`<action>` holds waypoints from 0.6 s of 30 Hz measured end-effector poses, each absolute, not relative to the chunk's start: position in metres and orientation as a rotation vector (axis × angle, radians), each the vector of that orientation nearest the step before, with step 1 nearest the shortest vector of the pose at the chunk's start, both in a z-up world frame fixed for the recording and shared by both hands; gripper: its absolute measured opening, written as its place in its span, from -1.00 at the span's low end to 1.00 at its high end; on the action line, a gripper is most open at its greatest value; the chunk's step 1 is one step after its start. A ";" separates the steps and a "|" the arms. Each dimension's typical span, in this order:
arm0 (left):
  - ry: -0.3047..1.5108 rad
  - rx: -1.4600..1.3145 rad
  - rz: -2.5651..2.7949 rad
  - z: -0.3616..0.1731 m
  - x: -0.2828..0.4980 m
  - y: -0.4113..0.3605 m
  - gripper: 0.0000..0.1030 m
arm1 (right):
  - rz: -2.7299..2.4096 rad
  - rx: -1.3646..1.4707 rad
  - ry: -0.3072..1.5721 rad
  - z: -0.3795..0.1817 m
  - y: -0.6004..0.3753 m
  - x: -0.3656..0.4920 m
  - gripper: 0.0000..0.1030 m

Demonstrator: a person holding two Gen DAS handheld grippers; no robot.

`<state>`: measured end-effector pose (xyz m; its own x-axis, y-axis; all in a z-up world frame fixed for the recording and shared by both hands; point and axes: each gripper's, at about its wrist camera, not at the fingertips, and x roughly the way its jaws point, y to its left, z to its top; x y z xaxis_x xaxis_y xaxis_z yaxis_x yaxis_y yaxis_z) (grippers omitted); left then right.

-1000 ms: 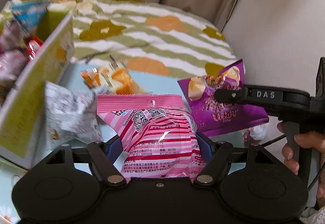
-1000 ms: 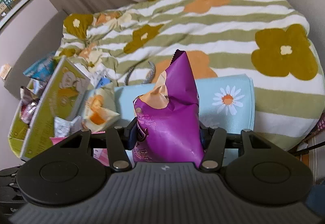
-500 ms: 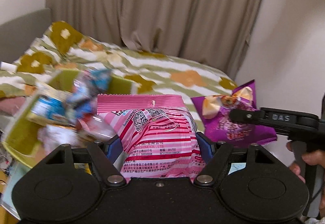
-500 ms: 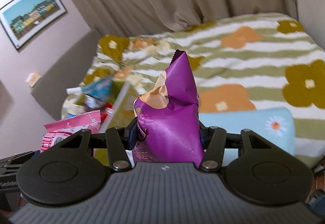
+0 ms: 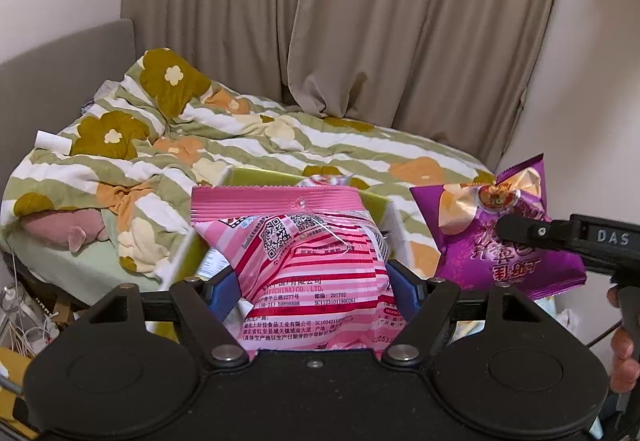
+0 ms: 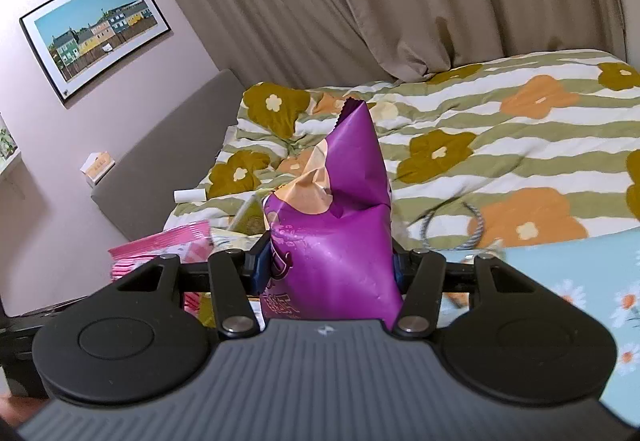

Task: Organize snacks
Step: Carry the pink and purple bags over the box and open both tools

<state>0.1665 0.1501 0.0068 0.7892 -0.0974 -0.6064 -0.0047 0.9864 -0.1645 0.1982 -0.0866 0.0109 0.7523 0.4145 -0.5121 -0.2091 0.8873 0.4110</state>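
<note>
Two packets, carried clear of the bed. Item one: your left claw [image 5: 310, 293] is clenched on the pink striped packet [image 5: 308, 265], above the green box [image 5: 376, 201], likely its destination. Item two: your right claw [image 6: 326, 269] pinches the purple packet [image 6: 340, 237] upright.

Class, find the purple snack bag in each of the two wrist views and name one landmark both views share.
Left wrist view: the purple bag is at the right edge, clamped in the right gripper.
Right wrist view: the purple bag stands at centre, upright between that gripper's fingers.
Shared landmark: the white roll on the flowered blanket.
</note>
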 end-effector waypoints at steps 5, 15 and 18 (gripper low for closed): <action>0.696 -0.140 -0.087 -0.017 0.185 0.182 0.81 | 0.298 0.339 0.645 0.004 -0.048 0.202 0.33; 0.779 -0.141 -0.124 -0.050 0.184 0.216 0.98 | 0.206 0.319 0.695 -0.019 0.001 0.201 0.33; 0.772 -0.147 -0.113 -0.046 0.176 0.218 0.98 | 0.204 0.296 0.703 -0.019 0.011 0.201 0.33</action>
